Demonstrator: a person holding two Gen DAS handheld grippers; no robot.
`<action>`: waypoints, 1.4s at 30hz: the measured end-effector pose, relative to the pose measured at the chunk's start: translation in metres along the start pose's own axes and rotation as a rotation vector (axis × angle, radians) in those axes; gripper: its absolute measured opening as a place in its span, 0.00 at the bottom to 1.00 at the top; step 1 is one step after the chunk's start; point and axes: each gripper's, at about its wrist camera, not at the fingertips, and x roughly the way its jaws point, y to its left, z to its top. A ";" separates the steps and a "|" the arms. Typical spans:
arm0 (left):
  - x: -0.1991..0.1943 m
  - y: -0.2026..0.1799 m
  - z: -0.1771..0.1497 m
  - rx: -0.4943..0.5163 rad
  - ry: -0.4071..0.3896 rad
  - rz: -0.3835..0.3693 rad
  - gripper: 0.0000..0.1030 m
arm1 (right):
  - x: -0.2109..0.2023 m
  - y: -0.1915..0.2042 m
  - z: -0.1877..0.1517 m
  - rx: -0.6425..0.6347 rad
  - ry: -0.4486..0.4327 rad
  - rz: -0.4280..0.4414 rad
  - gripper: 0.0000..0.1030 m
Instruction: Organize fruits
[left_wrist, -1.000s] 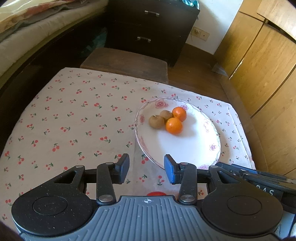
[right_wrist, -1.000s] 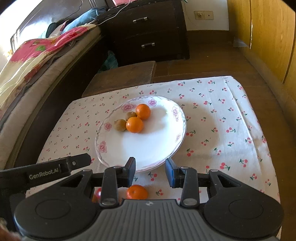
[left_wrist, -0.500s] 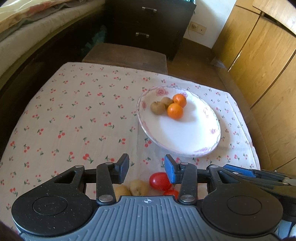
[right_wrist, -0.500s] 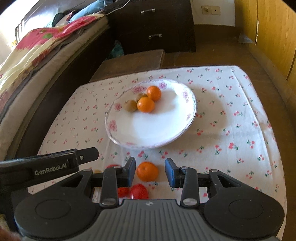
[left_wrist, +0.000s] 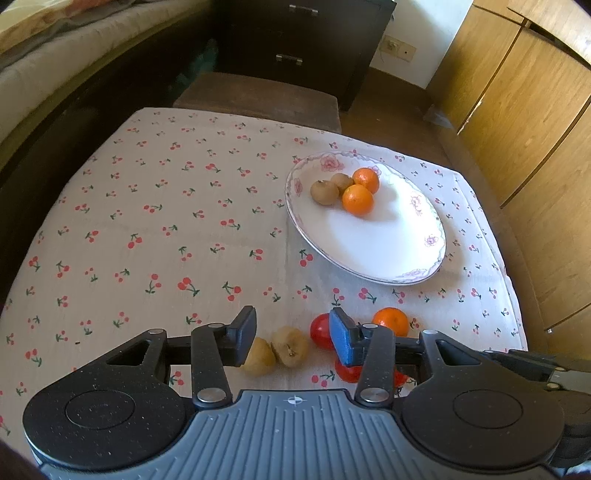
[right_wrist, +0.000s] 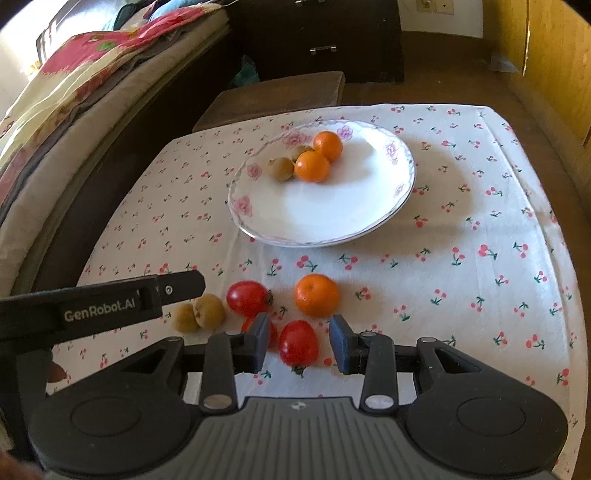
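Left gripper jaws wide apart, empty, framing two brown fruits lying touching on the cherry-print surface; right gripper jaws likewise spread, gripping nothing, with a red tomato lying between them. Just beyond, two more tomatoes and a loose orange on the cloth, near the brown pair. Farther out, a flowered white plate carrying two oranges and two brown fruits bunched at its far rim.
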 end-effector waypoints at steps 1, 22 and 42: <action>0.000 0.000 0.000 0.000 0.000 -0.001 0.52 | 0.001 0.000 -0.001 0.000 0.004 0.000 0.36; -0.005 0.010 -0.001 -0.018 0.006 -0.017 0.55 | 0.019 0.007 -0.001 -0.030 0.070 0.015 0.36; 0.008 0.019 -0.015 0.077 0.089 -0.013 0.58 | 0.013 0.008 -0.002 -0.045 0.080 0.020 0.36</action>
